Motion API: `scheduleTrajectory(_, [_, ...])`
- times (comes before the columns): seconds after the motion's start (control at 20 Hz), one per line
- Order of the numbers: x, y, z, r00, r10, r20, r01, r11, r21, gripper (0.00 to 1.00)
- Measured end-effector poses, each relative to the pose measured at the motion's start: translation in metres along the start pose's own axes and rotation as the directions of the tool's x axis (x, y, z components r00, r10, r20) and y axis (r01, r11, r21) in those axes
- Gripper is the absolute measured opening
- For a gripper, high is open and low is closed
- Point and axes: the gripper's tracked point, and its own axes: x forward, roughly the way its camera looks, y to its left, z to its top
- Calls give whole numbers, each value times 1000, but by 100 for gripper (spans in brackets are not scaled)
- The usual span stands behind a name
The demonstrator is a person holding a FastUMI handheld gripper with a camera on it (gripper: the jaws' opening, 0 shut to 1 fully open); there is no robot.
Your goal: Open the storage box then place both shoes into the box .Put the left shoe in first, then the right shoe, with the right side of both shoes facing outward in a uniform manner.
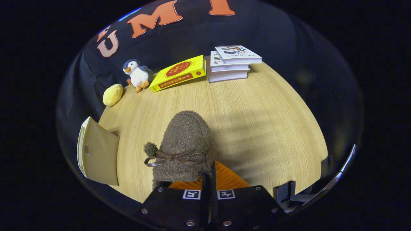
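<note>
Brown fuzzy slipper with a leather bow (184, 147) rests on the light wooden tabletop (257, 115), its heel pinched in the nearly closed tool (210, 179).

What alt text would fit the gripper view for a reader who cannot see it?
The gripper has its fingers closed together on the near edge of a fuzzy brown shoe with a bow, above a wooden table. Beyond lie a yellow book, stacked books, a penguin plush, a yellow toy; a tan box stands beside the shoe.
</note>
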Motion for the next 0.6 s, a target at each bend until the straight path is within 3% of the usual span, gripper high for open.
scheduleTrajectory(0.4, [-60, 124, 30, 998, 64, 15, -64, 997, -44, 5])
scheduleTrajectory(0.6, [-74, 202, 38, 990, 144, 9, -142, 985, -103, 5])
